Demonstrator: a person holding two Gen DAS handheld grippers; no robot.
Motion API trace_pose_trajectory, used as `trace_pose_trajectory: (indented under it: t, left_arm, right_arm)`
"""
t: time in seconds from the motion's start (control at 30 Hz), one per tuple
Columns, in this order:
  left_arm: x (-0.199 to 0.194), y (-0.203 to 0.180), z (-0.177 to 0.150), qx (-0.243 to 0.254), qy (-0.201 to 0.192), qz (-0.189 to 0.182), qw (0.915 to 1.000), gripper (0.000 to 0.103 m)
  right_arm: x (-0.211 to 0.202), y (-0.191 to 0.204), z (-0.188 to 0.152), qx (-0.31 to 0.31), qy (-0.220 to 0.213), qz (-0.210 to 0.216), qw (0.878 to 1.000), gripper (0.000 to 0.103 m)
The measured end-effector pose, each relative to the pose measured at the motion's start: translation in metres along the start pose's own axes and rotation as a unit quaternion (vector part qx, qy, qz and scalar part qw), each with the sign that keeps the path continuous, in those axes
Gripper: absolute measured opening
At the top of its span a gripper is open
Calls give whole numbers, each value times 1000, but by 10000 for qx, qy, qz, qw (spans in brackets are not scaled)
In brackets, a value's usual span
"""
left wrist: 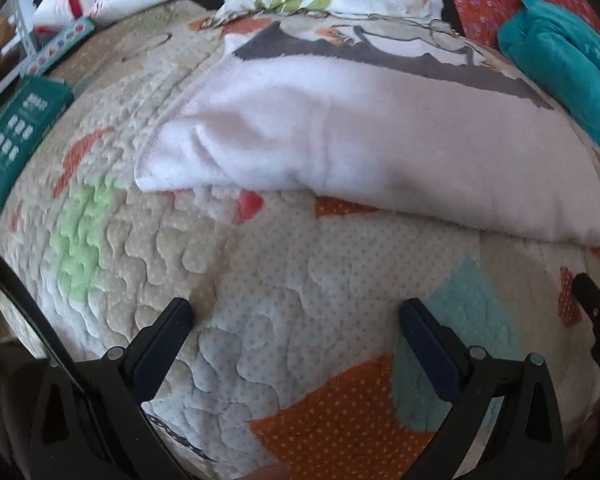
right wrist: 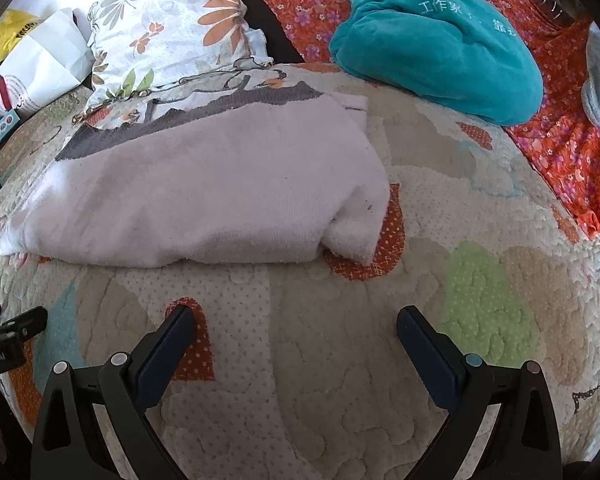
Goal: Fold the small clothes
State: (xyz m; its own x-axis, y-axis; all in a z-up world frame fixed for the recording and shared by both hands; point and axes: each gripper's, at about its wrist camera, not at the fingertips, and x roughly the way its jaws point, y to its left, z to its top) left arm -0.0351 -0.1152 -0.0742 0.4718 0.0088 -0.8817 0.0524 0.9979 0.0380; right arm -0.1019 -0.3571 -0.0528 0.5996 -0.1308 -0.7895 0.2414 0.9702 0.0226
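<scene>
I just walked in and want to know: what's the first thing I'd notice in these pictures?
Probably the big white garment, folded in the middle of the colourful quilt. Next, the bright teal fleece item bunched up behind it to the right, on an orange flowered cloth. Near the camera, the left gripper and right gripper both hang open and empty over the quilt.

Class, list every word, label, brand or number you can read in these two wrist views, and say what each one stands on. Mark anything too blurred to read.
"工作案": pale characters on the teal plush cushion; further characters after them are too blurred to read.
"Robot.AI": white lettering on the left gripper at the edge of the right wrist view; its start is cut off.
Green box: white print, too small to read.
White bag: red print, unreadable.
</scene>
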Motion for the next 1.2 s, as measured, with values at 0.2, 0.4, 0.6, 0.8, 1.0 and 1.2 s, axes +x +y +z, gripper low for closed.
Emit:
trace_pose_trajectory:
  t: [0.2,0.4,0.6,0.8,1.0,1.2]
  left_arm:
    - [3,5,-3,-145,-84,-161,9997,103]
    - [-9,3,-2,35,110,-273,9996,87]
    - [-39,36,9,-354,-115,-559,9977,76]
    - [-49,99,29,-973,-330,-218,9945,77]
    - [-24,139,37,-1331,-160,-233,9907,77]
    - [2,164,36,-1789,-199,-613,9817,77]
  right_arm:
    - [-1,-1,-2,39,40,46,10000,102]
    - [-5,2,-6,8,34,-3,10000,102]
    - [-8,2,-6,-28,45,-50,10000,102]
    - [-27,15,14,-257,25,258,9993,93]
    - [-49,58,53,-776,-170,765,9939,92]
    - [-30,87,85,-710,163,998,9923,90]
